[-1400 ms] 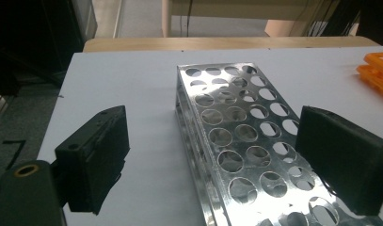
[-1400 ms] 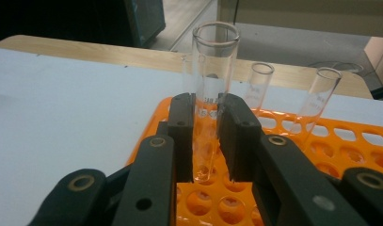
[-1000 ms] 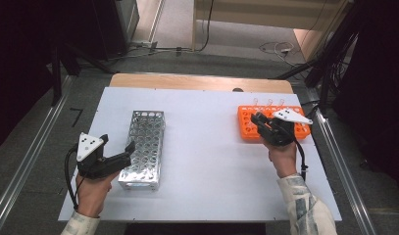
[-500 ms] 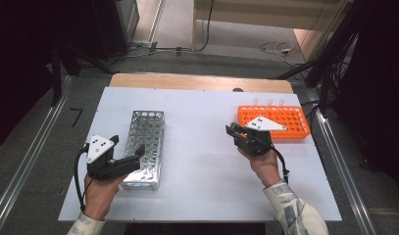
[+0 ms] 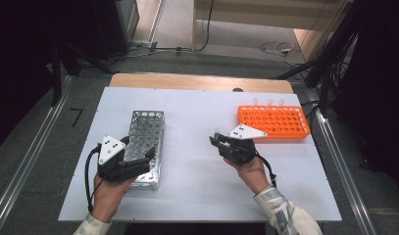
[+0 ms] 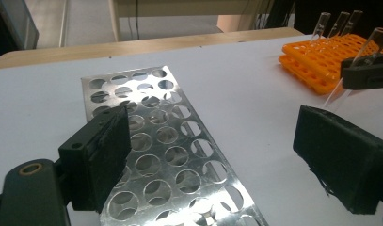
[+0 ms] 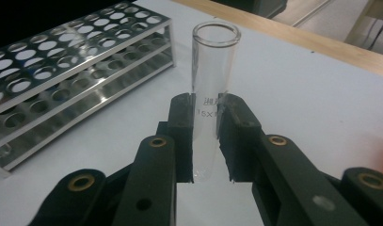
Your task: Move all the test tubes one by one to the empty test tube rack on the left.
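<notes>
A clear glass test tube point(image 7: 212, 84) stands upright between the pads of my right gripper point(image 7: 209, 108), which is shut on its lower half. In the high view that gripper point(image 5: 215, 141) hangs over the middle of the white table, left of the orange tube rack point(image 5: 275, 122). Three tubes point(image 5: 269, 102) stand along the orange rack's far edge. The perforated metal rack point(image 5: 145, 139) lies at the left. My left gripper point(image 5: 138, 149) hovers over its near end, open with nothing between the jaws point(image 6: 212, 136). The left gripper view also shows the held tube point(image 6: 363, 52).
The white table top point(image 5: 197, 107) ends in a wooden strip at the back. Aluminium rails run along both sides of the table. Cables lie on the floor beyond it. Bare table separates the two racks.
My right gripper has carried the tube leftward from the orange rack to the table's middle. My left gripper has shifted slightly right over the metal rack's near end.
</notes>
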